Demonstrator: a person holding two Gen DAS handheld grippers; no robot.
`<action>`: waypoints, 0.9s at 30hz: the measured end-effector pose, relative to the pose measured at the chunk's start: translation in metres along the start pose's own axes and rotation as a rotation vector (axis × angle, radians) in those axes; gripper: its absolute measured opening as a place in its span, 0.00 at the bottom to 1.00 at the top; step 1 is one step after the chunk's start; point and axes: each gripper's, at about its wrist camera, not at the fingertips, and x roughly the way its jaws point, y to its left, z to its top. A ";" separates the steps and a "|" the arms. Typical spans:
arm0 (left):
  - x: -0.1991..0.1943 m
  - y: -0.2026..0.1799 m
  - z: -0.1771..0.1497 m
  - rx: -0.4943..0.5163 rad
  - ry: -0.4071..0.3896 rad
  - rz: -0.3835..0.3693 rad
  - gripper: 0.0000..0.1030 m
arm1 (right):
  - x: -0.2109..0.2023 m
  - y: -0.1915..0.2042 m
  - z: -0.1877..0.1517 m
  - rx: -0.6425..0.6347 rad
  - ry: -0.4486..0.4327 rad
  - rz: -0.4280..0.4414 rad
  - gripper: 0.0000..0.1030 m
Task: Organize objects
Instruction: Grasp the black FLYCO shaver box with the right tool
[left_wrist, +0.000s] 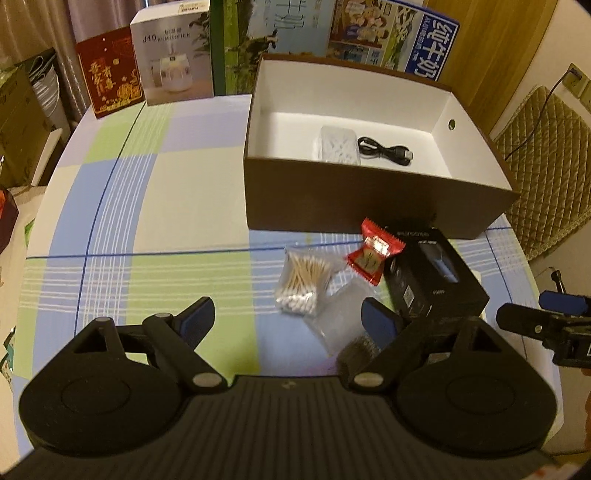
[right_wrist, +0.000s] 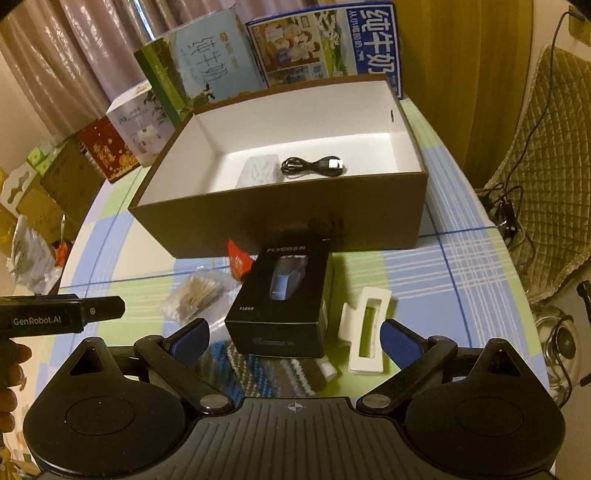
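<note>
Two tools (left_wrist: 288, 317) (right_wrist: 293, 338) spread, red packet (right_wrist: 238, 262) half hidden behind shaver box (right_wrist: 284, 295)

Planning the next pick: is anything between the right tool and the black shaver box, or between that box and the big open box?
Nothing visible blocks either. The right tool is open with the black shaver box directly ahead. The brown storage box sits just behind it, so only its front wall must be cleared.

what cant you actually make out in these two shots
- White packet in the brown box: print too faint in both views to identify.
- Striped knit item: right view, mostly under the black shaver box.
- Red sachet: right view, half hidden by that box; its label is blurred in the left view.
</note>
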 end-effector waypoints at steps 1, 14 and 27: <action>0.001 0.001 -0.001 0.003 0.004 0.004 0.81 | 0.001 0.002 -0.001 -0.003 0.002 -0.002 0.94; 0.023 0.015 -0.005 0.007 0.034 0.015 0.81 | 0.034 0.020 0.005 -0.051 0.050 -0.024 0.94; 0.068 0.020 0.013 0.050 0.072 0.013 0.81 | 0.099 0.026 0.032 -0.042 0.143 -0.114 0.94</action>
